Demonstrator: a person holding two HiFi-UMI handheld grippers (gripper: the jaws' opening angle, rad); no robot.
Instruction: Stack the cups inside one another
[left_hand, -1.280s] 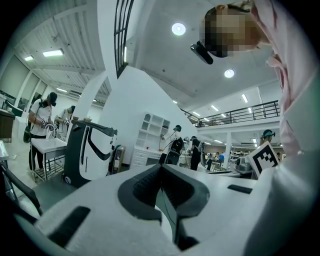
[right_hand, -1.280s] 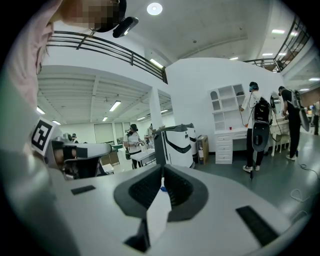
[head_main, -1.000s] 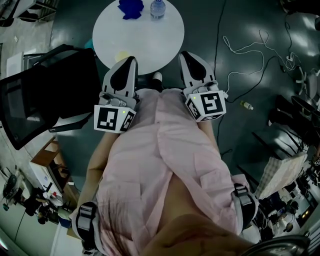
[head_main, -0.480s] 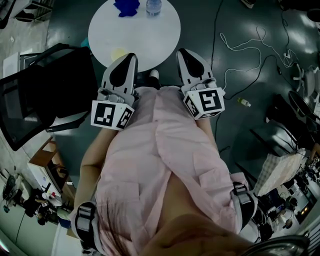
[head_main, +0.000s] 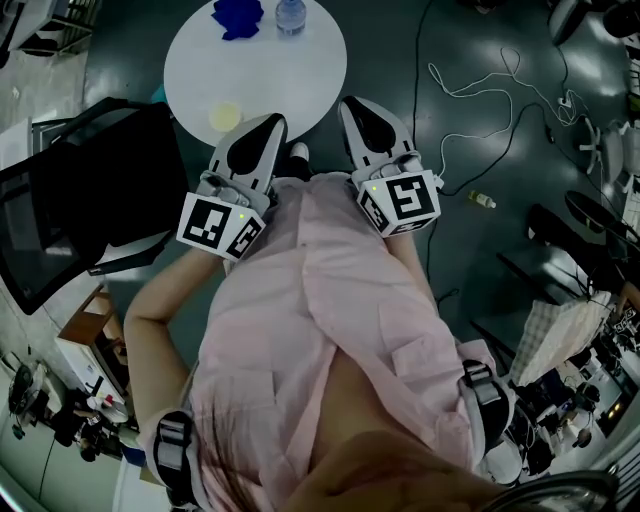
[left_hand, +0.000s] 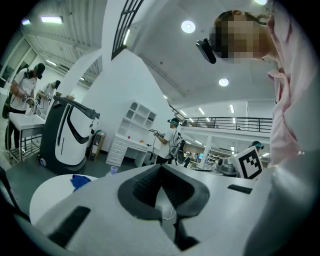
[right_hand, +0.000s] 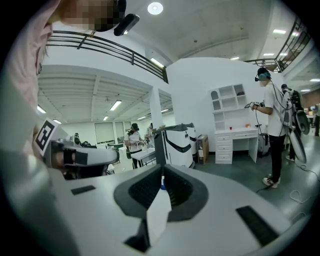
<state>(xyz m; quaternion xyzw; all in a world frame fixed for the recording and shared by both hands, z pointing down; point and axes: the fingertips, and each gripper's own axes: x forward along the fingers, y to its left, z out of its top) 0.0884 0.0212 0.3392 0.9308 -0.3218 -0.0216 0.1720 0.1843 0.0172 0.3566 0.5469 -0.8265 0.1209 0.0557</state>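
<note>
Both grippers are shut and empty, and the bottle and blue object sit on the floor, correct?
No: the bottle and the blue object sit on the round white table, not the floor, as the head view shows. The left gripper and right gripper are indeed shut and empty.

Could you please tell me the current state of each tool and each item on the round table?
left tool, shut, empty.
right tool, shut, empty.
bottle, upright on the round table.
yellow cup, alone, not stacked.
blue item, lying beside the bottle.

dim, dark head view; bright gripper views, fisheye-warped edges
</note>
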